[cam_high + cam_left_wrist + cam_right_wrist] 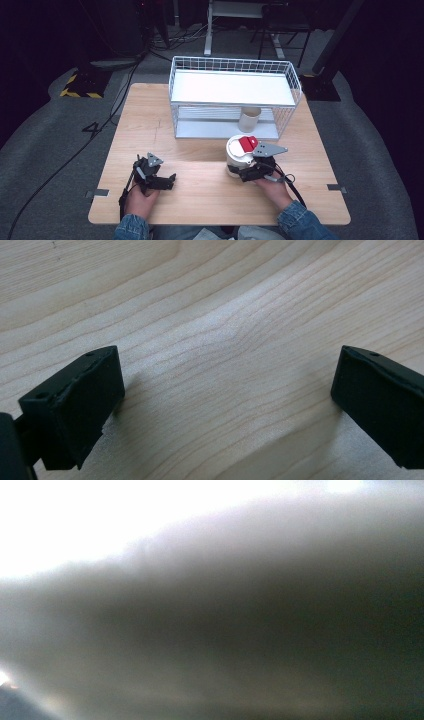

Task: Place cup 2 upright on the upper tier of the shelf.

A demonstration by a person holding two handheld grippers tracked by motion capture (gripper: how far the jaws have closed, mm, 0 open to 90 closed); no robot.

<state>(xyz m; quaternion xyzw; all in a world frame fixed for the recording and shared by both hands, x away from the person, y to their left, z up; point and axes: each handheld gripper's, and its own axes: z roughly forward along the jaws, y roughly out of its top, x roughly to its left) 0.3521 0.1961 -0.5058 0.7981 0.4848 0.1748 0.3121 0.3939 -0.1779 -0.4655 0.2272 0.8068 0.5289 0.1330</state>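
While the left gripper [227, 405] gapes over grained wood, the right gripper [243, 172] clamps a round white canister [239, 152].

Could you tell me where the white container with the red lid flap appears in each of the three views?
High view: the white container stands right of centre on the wooden table, in front of the wire shelf rack, with the right gripper at its side.
Left gripper view: not in it; bare tabletop between open fingers.
Right gripper view: a blurred pale surface, likely the container up close.
Shared landmark: the wood-grain table.
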